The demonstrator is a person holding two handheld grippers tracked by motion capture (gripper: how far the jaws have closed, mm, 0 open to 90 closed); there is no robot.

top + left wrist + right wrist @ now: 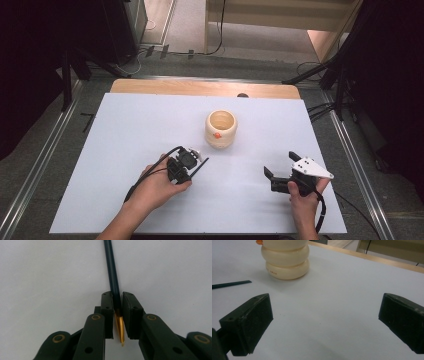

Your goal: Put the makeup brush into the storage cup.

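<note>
White sheeting covers the surface (125, 150), with a strip of bare wood showing along its far edge. Near the middle, toward the far side, stands a cream-coloured holder (220, 129) shaped like stacked rounded rings, open at the top, with a small orange knob on its near side. In the right gripper view the same holder (286, 260) sits at the upper left, with small print visible on its lowest ring.

The left gripper (192, 167) lies low over the surface in the person's left hand (157, 187), in front of the holder and slightly to its left. Its jaws are closed narrowly around a thin dark pen (113, 277). In the left gripper view the pen's gold pointed tip sits between the pads and points back toward the camera, while the dark shaft runs forward past the jaw tips over the white surface. From the high view the shaft (199, 167) angles out toward the holder, ending short of it. Its far end (232, 284) also shows at the left edge of the right gripper view.

The right gripper (280, 167), held in the right hand (302, 200) at the near right of the surface, stands wide apart with nothing between its jaws, well clear of the holder.
</note>
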